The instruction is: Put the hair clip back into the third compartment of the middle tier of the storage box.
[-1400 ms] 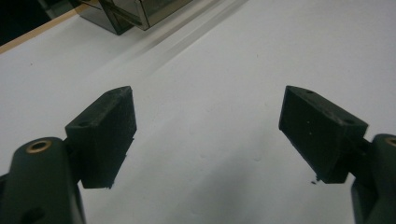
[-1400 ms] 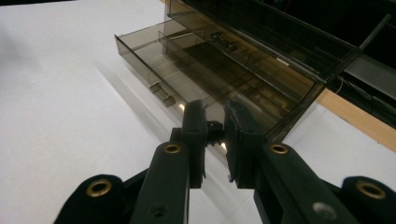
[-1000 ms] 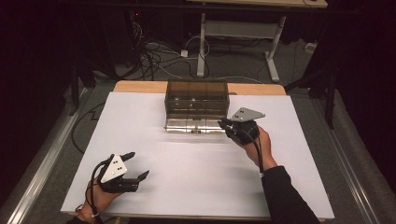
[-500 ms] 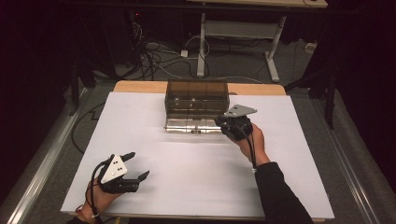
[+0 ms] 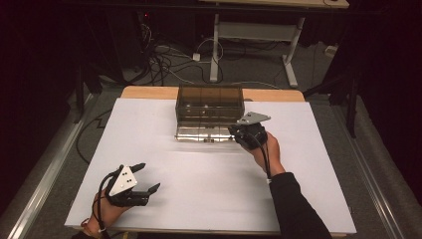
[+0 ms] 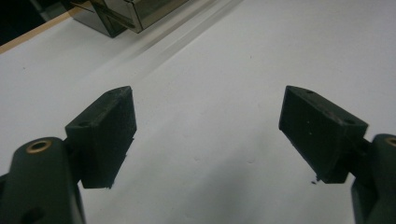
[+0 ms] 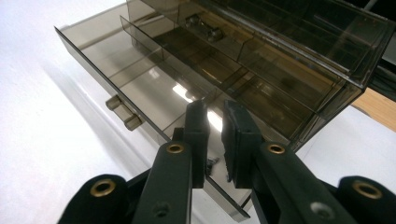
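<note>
High view | left gripper [image 5: 149,177] wide open, empty; right gripper [image 5: 236,131] nearly closed over drawer [image 7: 154,88]

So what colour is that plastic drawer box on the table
Smoky, see-through brown plastic box, clearest in the right gripper view.

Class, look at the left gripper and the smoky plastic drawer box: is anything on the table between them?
Nothing visible. The left gripper hangs open over bare white table, and only that white surface lies between it and the drawer box.
</note>
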A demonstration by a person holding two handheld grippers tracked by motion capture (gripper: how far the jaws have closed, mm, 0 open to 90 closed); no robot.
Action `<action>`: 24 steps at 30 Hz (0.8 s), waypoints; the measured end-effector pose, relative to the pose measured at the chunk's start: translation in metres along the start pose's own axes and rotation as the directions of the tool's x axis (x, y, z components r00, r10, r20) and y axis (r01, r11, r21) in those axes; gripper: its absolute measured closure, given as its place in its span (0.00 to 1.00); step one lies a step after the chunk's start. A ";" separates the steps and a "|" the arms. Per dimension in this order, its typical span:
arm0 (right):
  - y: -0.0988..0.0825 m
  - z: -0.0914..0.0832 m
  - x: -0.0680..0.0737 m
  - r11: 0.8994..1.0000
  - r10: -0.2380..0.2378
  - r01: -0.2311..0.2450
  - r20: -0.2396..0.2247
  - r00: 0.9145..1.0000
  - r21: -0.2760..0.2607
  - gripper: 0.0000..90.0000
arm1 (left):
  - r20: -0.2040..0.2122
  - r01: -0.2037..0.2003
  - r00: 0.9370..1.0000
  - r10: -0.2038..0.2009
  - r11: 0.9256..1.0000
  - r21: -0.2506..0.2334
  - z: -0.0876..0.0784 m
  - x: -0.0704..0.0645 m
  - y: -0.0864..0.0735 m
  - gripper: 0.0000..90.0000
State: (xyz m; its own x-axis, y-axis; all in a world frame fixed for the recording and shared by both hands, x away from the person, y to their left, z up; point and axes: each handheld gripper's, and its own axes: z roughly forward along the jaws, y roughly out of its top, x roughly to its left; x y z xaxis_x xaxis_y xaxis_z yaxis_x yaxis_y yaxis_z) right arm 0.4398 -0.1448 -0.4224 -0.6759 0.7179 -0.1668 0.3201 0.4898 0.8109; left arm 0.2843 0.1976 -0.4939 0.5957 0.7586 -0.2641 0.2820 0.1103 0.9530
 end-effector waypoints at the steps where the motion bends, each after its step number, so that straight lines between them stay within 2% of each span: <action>1: 0.000 0.000 0.000 1.000 -0.003 0.003 -0.001 1.000 -0.001 0.89 | -0.004 0.027 1.000 -0.027 0.999 -0.023 0.001 -0.001 0.000 0.20; 2: 0.000 0.000 0.000 1.000 -0.001 0.001 -0.002 1.000 -0.004 0.89 | 0.001 0.002 1.000 -0.002 1.000 -0.002 0.000 0.000 0.000 0.20; 12: 0.000 -0.002 -0.002 1.000 0.005 -0.005 0.007 1.000 -0.015 0.87 | 0.005 0.001 1.000 -0.001 1.000 0.005 0.000 0.000 0.000 0.20; 18: 0.000 -0.006 -0.003 0.999 0.024 -0.024 0.015 1.000 -0.029 0.81 | 0.005 -0.002 1.000 0.002 1.000 0.008 0.001 -0.001 -0.001 0.20; 24: 0.000 -0.010 -0.001 0.999 0.018 -0.017 0.027 0.999 -0.039 0.75 | 0.003 0.004 1.000 -0.004 1.000 0.005 0.001 -0.001 -0.001 0.20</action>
State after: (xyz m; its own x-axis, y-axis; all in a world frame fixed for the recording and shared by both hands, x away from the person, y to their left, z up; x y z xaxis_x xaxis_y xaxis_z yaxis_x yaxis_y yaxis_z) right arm 0.4340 -0.1508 -0.4166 -0.6515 0.7400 -0.1671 0.3059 0.4579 0.8347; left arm 0.2841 0.1966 -0.4948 0.5965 0.7564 -0.2683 0.2882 0.1101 0.9512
